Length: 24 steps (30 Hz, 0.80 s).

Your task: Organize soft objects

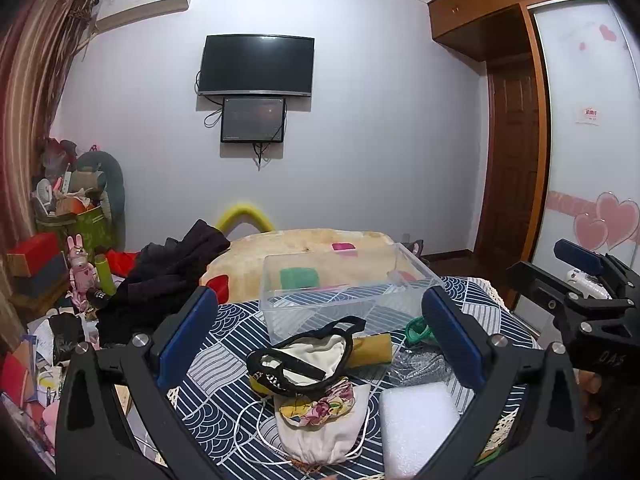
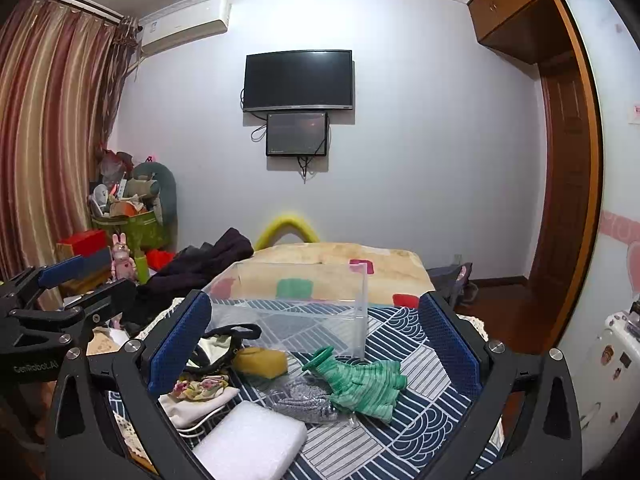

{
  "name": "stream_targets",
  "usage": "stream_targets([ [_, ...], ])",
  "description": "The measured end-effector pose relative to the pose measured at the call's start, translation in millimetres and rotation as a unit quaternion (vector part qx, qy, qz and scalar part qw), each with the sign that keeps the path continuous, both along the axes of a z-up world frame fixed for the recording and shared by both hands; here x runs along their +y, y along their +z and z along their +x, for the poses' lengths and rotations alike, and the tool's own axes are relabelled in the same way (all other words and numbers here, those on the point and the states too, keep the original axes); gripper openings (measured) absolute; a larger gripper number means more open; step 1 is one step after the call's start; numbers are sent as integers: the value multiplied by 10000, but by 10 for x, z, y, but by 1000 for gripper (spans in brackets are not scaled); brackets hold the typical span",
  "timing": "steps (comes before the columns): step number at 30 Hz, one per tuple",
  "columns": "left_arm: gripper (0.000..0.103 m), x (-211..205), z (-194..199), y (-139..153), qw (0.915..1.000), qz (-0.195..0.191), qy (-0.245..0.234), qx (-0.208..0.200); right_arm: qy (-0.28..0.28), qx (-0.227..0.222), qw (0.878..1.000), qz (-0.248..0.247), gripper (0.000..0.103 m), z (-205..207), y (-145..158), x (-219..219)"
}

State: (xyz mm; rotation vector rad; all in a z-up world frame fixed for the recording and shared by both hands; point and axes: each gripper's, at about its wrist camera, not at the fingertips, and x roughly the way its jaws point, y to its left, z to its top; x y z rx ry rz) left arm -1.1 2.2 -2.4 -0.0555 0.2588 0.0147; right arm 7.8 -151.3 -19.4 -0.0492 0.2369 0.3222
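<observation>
While held above the near edge of a table draped in a navy-and-white patterned cloth (image 1: 224,412), left gripper (image 1: 316,334) spread wide, blue pads (image 1: 186,334) well apart, clasping nothing; right gripper (image 2: 316,340) likewise gaping, nothing between its pads (image 2: 180,344). Scattered on the cloth, soft things in a loose cluster: black-trimmed cream pouch (image 1: 308,356) lying on top of a floral scrunchie (image 1: 320,402) and a white drawstring bag (image 1: 320,436); yellow sponge (image 2: 260,361) just behind, touching the pouch; green knitted piece (image 2: 364,386) to the right, partly overlapping a grey glittery fabric (image 2: 300,400); white foam block (image 2: 250,444) nearest the cameras. Behind the cluster, clear plastic bin (image 1: 340,292) standing upright on the cloth, nothing visible inside it. Beyond the bin, a beige blanket (image 1: 304,248) with coloured patches, a dark heap of clothing (image 1: 172,264) to its left. On the far wall, a black television (image 2: 298,80) above a smaller screen (image 2: 297,134). Striped curtains (image 2: 48,128) at the left, wooden wardrobe (image 2: 568,160) at the right.
</observation>
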Motion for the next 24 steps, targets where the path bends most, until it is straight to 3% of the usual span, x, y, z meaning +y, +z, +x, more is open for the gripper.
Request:
stream_targets([
  [24,103,-35,-2,7,10000,29,8,-9,-10,28,10000,74,103,10,-41,-27],
])
